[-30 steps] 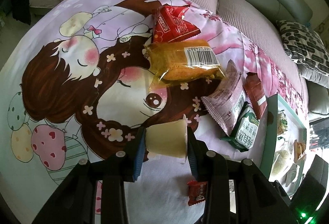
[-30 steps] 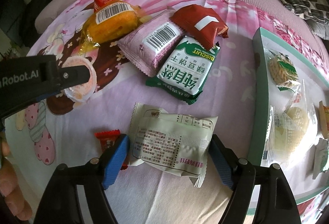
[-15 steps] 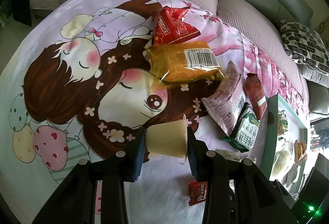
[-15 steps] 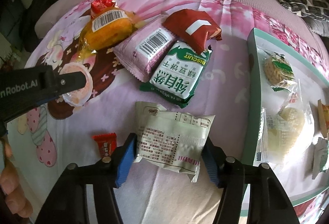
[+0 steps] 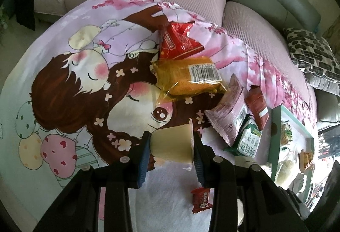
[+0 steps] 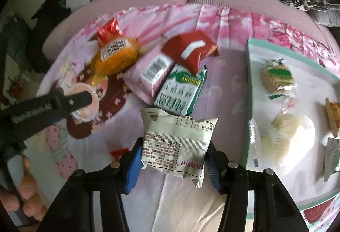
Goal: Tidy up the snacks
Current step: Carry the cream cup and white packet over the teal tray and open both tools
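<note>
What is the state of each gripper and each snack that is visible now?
left gripper: shut on the jelly cup.
jelly cup: held on its side, sealed.
right gripper: shut on the white packet.
white packet: gripped, sealed.
green biscuit pack: lying flat, partly under the dark red pack.
dark red pack: lying on the cloth.
tray: holding several wrapped snacks.

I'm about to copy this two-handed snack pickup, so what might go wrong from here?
The left gripper pinches the pudding cup on its side by its soft wall; it may buckle or slip out. The right gripper holds the white packet near its lower end, so the packet might sag and catch the green tray rim going in.
</note>
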